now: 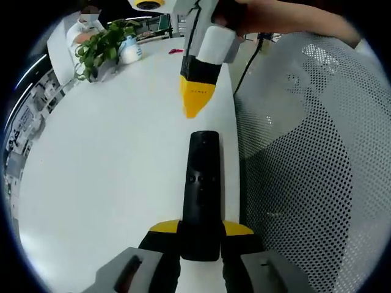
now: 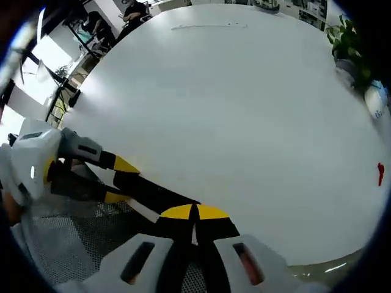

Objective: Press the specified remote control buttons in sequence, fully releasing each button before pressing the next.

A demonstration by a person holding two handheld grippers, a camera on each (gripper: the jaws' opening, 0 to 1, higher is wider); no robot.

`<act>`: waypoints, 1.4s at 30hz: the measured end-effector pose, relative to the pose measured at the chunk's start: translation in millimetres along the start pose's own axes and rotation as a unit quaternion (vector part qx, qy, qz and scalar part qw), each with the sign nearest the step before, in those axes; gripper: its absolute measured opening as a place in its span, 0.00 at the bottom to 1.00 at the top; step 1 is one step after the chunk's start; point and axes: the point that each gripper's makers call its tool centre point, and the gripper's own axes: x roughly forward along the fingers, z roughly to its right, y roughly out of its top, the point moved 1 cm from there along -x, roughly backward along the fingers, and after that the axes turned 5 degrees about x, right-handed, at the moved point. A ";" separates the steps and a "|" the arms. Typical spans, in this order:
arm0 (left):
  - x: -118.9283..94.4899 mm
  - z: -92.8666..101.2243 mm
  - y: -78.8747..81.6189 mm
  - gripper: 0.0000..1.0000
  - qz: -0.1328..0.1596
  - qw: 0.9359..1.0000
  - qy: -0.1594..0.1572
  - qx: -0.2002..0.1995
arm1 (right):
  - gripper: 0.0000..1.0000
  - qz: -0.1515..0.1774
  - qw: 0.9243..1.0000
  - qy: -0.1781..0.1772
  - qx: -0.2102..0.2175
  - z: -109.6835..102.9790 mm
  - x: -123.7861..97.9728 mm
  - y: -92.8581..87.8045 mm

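Note:
A slim black remote control points away from me over the white table, held at its near end by my left gripper, whose yellow-tipped jaws are shut on it. My right gripper comes down from the top of the left gripper view, held by a hand, with its yellow tips shut together. They hang just beyond the remote's far end, with a small gap showing. In the right gripper view my right gripper sits with its tips closed above the end of the remote, and my left gripper holds the remote from the left.
A white mesh chair back stands right beside the table edge and the remote. At the table's far end are a green plant, a white container and a small red item. A person sits beyond it.

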 end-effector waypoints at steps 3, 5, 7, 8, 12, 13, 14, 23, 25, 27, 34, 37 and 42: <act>0.1 0.4 0.2 0.24 -0.002 1.000 -0.003 0.005 | 0.00 -0.010 1.000 -0.004 -0.011 -1.8 3.1 -2.9; 0.2 0.6 0.4 0.24 -0.003 1.000 -0.005 0.009 | 0.00 -0.013 1.000 -0.006 -0.019 -1.6 5.7 -3.9; 0.2 0.6 0.4 0.24 -0.004 1.000 -0.007 0.011 | 0.00 -0.019 1.000 -0.004 -0.020 -1.9 6.6 -6.1; 0.2 0.6 0.5 0.24 -0.004 1.000 -0.007 0.011 | 0.00 -0.021 1.000 -0.004 -0.020 -1.2 7.2 -6.5; 0.6 0.1 0.7 0.24 -0.005 1.000 -0.010 0.011 | 0.00 -0.027 1.000 0.001 -0.016 -1.3 8.9 -8.3; 0.5 0.4 0.7 0.24 -0.004 1.000 -0.010 0.011 | 0.00 -0.028 0.999 0.003 -0.015 -1.9 9.3 -8.8; 0.5 0.4 0.8 0.24 -0.004 1.000 -0.010 0.011 | 0.00 -0.029 0.999 0.004 -0.015 -1.8 10.0 -9.0; 0.7 0.5 1.1 0.24 -0.003 1.000 -0.011 0.009 | 0.00 -0.036 0.999 0.000 -0.024 -2.7 13.3 -12.1; 0.7 0.5 1.1 0.24 -0.003 1.000 -0.011 0.009 | 0.00 -0.037 0.999 -0.004 -0.032 -2.6 13.9 -12.7; 0.7 0.5 1.1 0.24 -0.003 1.000 -0.011 0.009 | 0.00 -0.035 0.999 -0.004 -0.032 -2.5 13.5 -12.1; 0.8 0.5 1.1 0.24 -0.004 1.000 -0.010 0.012 | 0.00 -0.037 0.999 0.004 -0.016 -1.3 14.4 -13.0; 0.9 0.4 1.1 0.24 -0.007 1.000 -0.011 0.014 | 0.00 -0.037 0.999 0.009 -0.005 -0.9 14.3 -13.1; 1.2 -0.1 1.4 0.25 -0.007 1.000 -0.010 0.009 | 0.00 -0.045 0.999 0.015 0.003 -0.9 15.5 -12.7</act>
